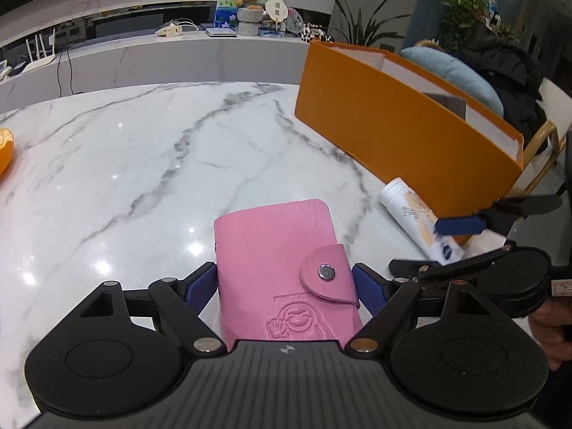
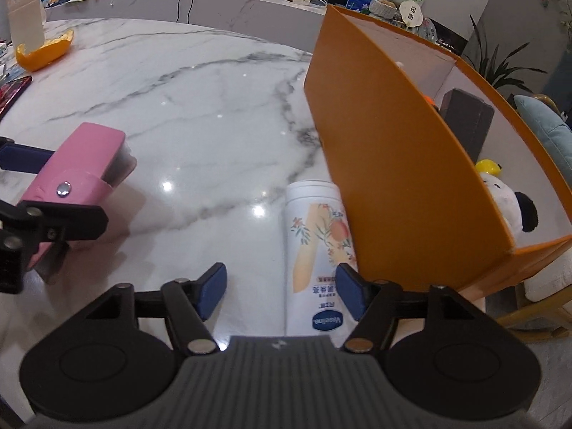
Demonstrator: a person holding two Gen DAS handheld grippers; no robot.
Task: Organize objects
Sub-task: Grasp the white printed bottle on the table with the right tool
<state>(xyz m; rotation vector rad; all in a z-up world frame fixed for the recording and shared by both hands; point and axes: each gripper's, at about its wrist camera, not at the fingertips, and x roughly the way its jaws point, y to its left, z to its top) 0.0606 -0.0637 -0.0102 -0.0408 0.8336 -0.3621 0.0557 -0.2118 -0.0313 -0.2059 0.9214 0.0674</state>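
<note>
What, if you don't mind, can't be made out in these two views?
- Orange box contents: in the left wrist view its near wall hides them; the right wrist view shows only a plush toy and a dark block.
- Pink wallet: the left gripper covers its near end.
- Vaseline bottle: small print blurred; the right gripper hides its base.

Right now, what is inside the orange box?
Inside the orange box I see a white plush toy with a yellow top and a black patch, and a dark grey block. The near wall hides the bottom and anything lower.
</note>
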